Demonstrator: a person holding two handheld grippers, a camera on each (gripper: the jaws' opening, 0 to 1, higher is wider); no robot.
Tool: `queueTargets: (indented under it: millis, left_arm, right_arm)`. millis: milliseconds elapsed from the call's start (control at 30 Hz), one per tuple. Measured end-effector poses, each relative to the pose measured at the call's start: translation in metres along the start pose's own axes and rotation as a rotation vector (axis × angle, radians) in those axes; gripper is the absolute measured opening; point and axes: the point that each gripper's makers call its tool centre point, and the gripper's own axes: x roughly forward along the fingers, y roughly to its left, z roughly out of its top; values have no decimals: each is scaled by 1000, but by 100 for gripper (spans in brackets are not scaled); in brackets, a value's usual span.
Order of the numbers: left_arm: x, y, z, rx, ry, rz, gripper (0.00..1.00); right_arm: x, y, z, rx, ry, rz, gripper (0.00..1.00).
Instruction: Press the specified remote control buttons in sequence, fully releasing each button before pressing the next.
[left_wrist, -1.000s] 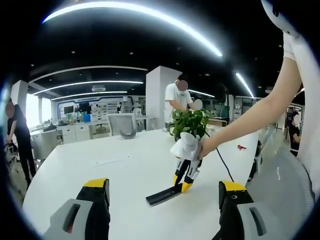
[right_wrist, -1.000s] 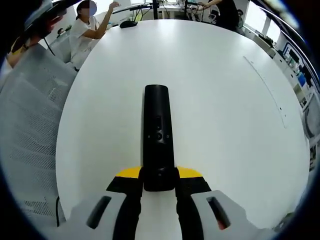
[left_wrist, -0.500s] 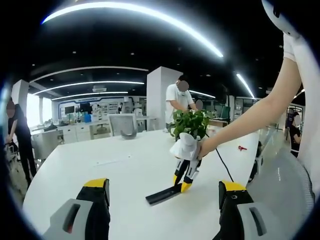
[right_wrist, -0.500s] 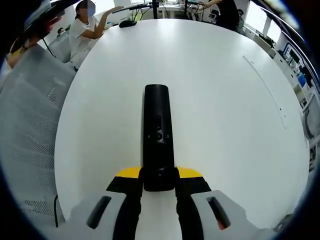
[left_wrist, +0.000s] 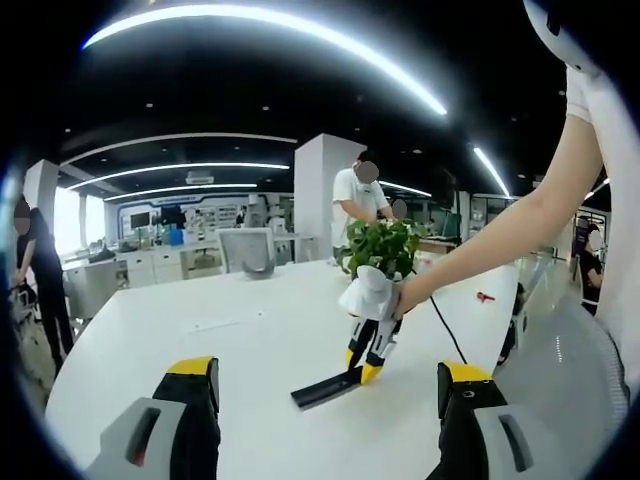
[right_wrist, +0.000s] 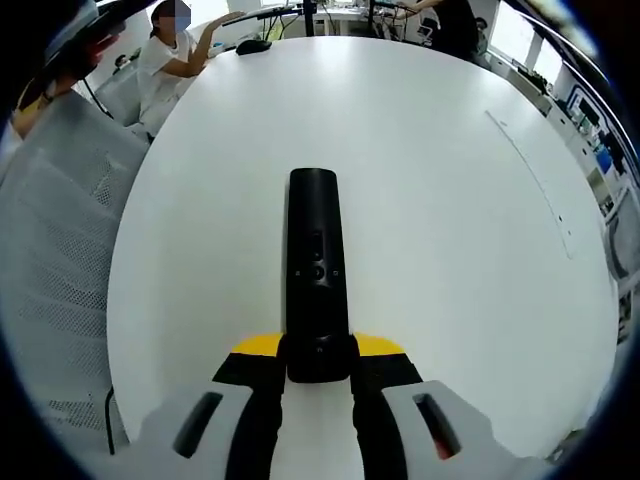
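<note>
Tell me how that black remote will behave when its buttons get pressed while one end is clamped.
The remote looks like a stiff, slim bar, so it should not bend. It lies flat on the smooth white table with the right gripper shut on its near end, so it probably won't slide or roll. It likely feels light.

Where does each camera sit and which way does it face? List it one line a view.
Left gripper view: rides the open left gripper, looking level across the white table at the right gripper and the person's hand.
Right gripper view: rides the right gripper, looking down along the black remote control it clamps.
Shared: remote control, table, right gripper.
</note>
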Motion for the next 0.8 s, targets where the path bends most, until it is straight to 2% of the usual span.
queueTargets:
  millis: [533, 800]
  left_arm:
    - [1, -1, 0, 1, 1, 0, 95]
    - [-1, 0, 0, 1, -2, 3, 95]
  right_arm:
    - [0, -4, 1, -8, 8, 3, 24]
    - [1, -3, 2, 24, 15, -7, 25]
